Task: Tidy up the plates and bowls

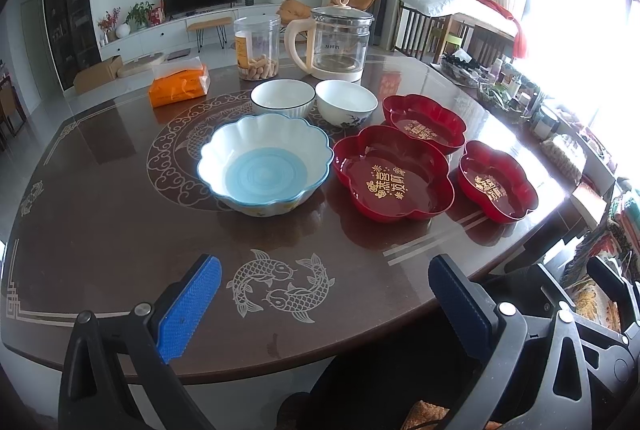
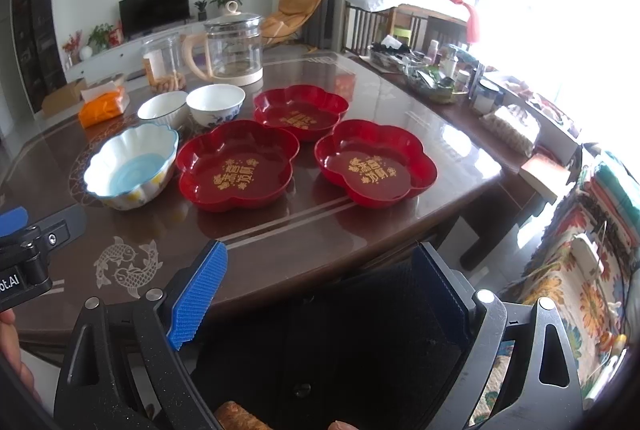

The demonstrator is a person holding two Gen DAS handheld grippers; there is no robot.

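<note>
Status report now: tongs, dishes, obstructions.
Left tongs open, empty, short of the table edge. Right tongs open, empty. Three red plates and three bowls unstacked on table. Nothing blocking.

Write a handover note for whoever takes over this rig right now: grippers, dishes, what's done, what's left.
Left gripper: open, empty, above the near table edge.
Right gripper: open, empty, just off the near edge.
Dishes all sit separately on the table: scalloped blue bowl, ribbed white bowl, white bowl with blue flowers, and three red flower-shaped plates: large, far, right.
Done: nothing stacked yet.
Left: group the plates and the bowls. Kettle, jar and tissue pack stand behind them.
</note>
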